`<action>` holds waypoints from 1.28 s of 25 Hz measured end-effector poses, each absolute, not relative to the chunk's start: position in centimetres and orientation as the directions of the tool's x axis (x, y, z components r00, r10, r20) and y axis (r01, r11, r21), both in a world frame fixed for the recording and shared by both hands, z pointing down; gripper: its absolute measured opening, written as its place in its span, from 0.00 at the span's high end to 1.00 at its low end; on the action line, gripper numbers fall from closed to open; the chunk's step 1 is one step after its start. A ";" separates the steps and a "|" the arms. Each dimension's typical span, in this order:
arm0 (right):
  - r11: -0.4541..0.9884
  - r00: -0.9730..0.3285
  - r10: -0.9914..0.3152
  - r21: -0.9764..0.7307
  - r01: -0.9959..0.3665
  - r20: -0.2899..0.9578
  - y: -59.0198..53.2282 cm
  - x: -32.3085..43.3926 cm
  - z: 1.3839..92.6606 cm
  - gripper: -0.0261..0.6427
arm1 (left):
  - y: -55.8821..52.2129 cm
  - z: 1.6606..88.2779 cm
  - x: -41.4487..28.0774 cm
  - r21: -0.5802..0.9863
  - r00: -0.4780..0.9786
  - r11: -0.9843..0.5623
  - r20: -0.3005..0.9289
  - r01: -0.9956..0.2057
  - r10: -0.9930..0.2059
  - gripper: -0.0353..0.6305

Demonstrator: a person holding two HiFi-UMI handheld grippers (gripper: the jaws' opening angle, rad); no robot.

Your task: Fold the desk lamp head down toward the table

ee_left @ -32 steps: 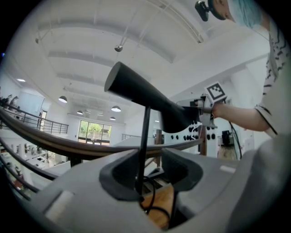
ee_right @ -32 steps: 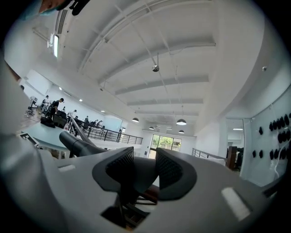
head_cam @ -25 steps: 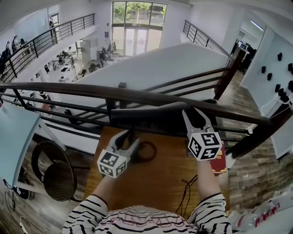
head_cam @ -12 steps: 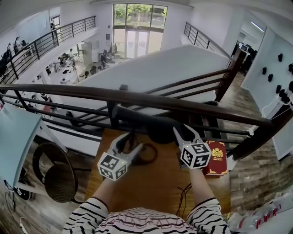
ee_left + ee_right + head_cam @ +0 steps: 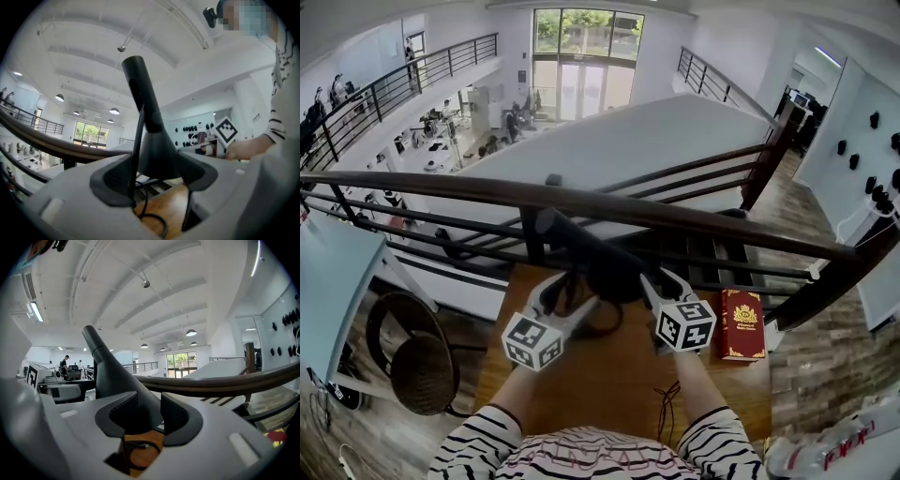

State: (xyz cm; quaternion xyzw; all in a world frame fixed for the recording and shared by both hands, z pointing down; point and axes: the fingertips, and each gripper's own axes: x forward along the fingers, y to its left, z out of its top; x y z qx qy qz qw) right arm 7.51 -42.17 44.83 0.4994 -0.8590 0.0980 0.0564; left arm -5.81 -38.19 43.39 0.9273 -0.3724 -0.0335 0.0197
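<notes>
The black desk lamp stands at the far edge of the wooden table (image 5: 609, 380). Its arm (image 5: 570, 236) slants down to the cone-shaped head (image 5: 614, 277). My right gripper (image 5: 661, 278) is shut on the head, and in the right gripper view the black cone (image 5: 110, 369) sits pressed between both pads of that gripper (image 5: 149, 416). My left gripper (image 5: 567, 291) is low by the lamp's thin stem. Its jaws (image 5: 154, 180) are opening, with the stem (image 5: 136, 154) and the cone (image 5: 154, 150) standing between them unpressed.
A dark wooden railing (image 5: 694, 217) runs just behind the table, with an open hall below. A red book (image 5: 741, 323) lies on the table's right side. The lamp's black cord loops (image 5: 605, 321) near the base and trails toward me (image 5: 675, 394). A chair (image 5: 417, 366) stands left of the table.
My right gripper has come down and to the left with the lamp head, so the lamp arm now slants lower. The left gripper stayed put while its jaws spread wider.
</notes>
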 end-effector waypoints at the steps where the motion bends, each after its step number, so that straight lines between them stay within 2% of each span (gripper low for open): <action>1: 0.487 -0.501 -0.842 -0.117 -0.866 0.201 -42.2 7.1 45.2 0.75 | -38.2 43.4 -5.8 0.063 0.721 -0.723 -0.047 -0.688 -0.691 0.48; 6: 0.485 -0.505 -0.840 -0.141 -0.863 0.197 -42.2 6.2 46.1 0.80 | -38.2 43.5 -5.6 0.065 0.727 -0.729 -0.047 -0.682 -0.685 0.46; 13: 0.476 -0.501 -0.845 -0.165 -0.864 0.187 -42.2 6.4 46.2 0.81 | -38.1 43.6 -5.4 0.060 0.729 -0.730 -0.049 -0.681 -0.683 0.45; 19: 0.471 -0.501 -0.842 -0.180 -0.863 0.198 -41.6 6.2 46.5 0.81 | -37.8 43.8 -5.8 0.053 0.732 -0.733 -0.032 -0.678 -0.680 0.45; 23: 0.470 -0.507 -0.837 -0.202 -0.859 0.207 -40.7 6.1 47.0 0.76 | -37.4 44.3 -6.2 0.049 0.724 -0.724 -0.018 -0.688 -0.690 0.45; 32: 0.478 -0.532 -0.831 -0.282 -0.832 0.161 -37.2 6.0 47.5 0.75 | -35.6 45.6 -7.0 0.051 0.696 -0.695 0.009 -0.717 -0.718 0.45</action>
